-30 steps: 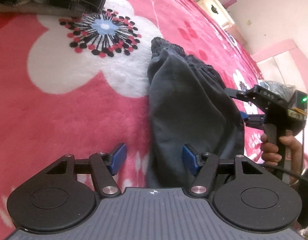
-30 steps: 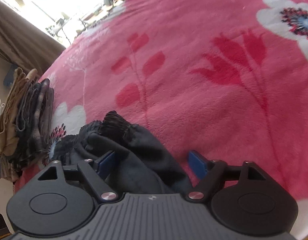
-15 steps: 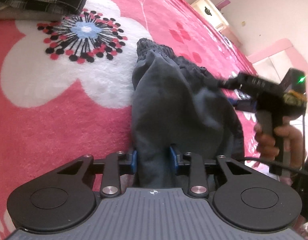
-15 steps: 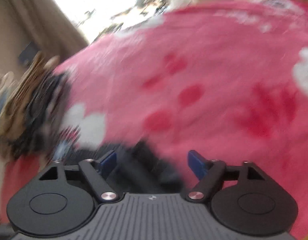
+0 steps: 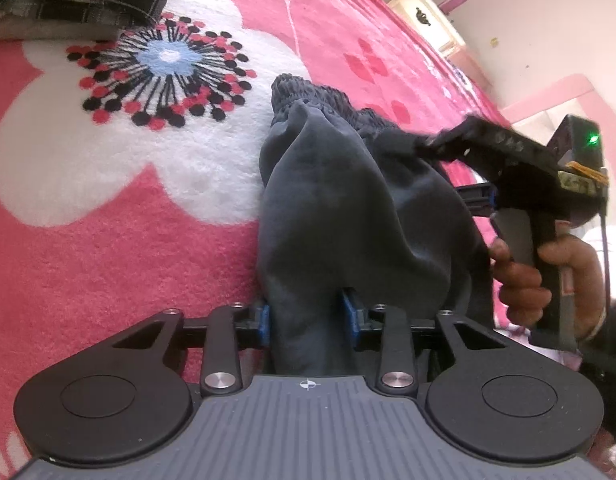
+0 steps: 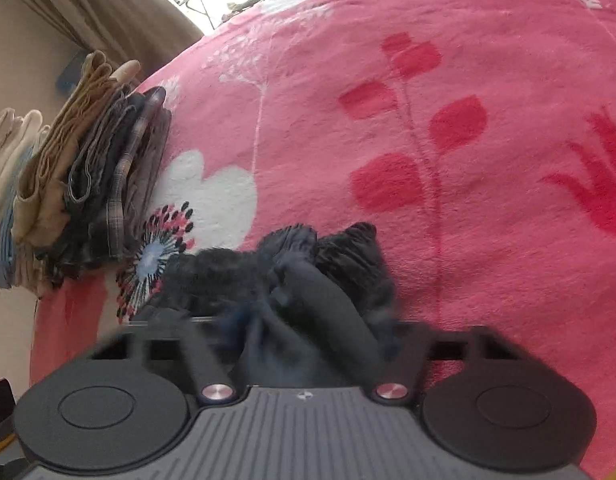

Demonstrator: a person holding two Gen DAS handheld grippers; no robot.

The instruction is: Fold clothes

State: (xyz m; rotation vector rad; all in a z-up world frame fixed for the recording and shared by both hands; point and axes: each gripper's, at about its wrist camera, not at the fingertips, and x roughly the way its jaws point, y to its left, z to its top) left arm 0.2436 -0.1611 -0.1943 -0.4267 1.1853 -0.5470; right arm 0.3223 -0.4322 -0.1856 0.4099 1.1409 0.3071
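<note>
While angled down, both hand-held grippers, left, right, closing on dark shorts

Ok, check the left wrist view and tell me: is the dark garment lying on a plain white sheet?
No, the dark garment lies on a pink blanket printed with flowers.

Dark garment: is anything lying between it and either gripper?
Nothing visible. The left gripper is closing with the dark garment already between its pads. The right gripper is closing too, blurred, with the same cloth bunched between its fingers.
</note>
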